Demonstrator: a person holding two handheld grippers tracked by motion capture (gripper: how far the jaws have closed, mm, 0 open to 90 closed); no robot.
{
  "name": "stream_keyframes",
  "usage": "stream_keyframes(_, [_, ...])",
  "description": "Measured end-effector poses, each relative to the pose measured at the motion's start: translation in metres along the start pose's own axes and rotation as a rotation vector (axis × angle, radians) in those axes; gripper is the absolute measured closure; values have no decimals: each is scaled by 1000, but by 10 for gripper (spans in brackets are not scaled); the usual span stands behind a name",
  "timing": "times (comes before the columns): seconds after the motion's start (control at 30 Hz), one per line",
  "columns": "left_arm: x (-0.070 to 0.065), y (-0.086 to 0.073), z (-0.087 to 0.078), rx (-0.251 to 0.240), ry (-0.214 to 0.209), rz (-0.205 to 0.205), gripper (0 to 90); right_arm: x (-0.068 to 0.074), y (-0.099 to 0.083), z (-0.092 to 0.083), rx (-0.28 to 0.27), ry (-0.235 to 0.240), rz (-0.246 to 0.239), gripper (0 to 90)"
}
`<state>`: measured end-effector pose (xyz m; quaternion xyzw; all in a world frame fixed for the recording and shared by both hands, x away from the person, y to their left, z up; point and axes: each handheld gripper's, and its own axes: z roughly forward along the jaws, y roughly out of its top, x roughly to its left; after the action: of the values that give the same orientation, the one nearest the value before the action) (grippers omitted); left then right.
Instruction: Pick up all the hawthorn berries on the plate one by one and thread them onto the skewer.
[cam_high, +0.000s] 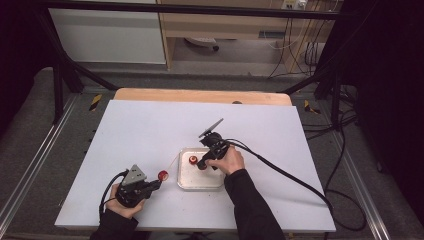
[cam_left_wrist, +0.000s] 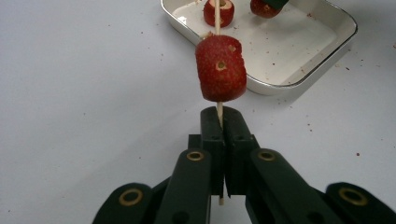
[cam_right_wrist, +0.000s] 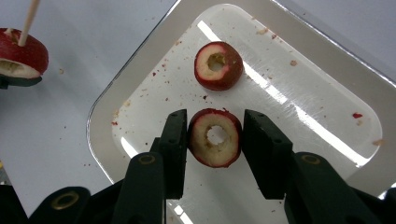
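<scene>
A person seated at a white table (cam_high: 150, 130) works two hand-held black grippers over cored red fruit slices. The left gripper (cam_left_wrist: 219, 122) has its jaws pressed together on a thin wooden skewer (cam_left_wrist: 218, 112), which rises between the pads and runs through a thick red fruit piece with small holes in its skin (cam_left_wrist: 220, 67); that piece sits on the stick just above the jaw tips, clear of the table. In the high view the same gripper (cam_high: 156, 184) lies near the table's front left, the skewered piece (cam_high: 163, 175) just to the left of a shallow rectangular metal tray (cam_high: 200, 184).

The right gripper (cam_right_wrist: 215, 136) reaches down into that tray (cam_right_wrist: 299, 65), its jaws partly apart and bracketing a red-skinned ring of fruit with a pale, hollowed centre (cam_right_wrist: 215, 138). The left pad touches the ring's skin; the right pad stands right at the opposite edge, and it cannot be told whether it presses there. A second cored red ring (cam_right_wrist: 218, 65) lies free on the tray floor just beyond, apart from the jaws, among scattered red crumbs. In the high view the right gripper (cam_high: 202, 163) is over the tray's middle.
</scene>
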<state>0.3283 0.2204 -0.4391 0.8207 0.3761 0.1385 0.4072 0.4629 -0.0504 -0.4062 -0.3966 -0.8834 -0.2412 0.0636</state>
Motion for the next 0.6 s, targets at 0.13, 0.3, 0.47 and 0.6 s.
stream_keyframes(0.13, [-1,0,0,-4,1,2,882,3,-2,-9,-19,-8,-9,617])
stream_keyframes(0.3, [-3,1,-1,-13,2,2,882,5,-8,-21,-61,4,-8,618])
stream_keyframes(0.47, [-6,2,-1,-24,3,0,882,4,-18,-31,-113,21,5,618])
stream_keyframes(0.6, [-10,4,-1,-31,1,7,882,2,-29,-38,-168,38,16,619])
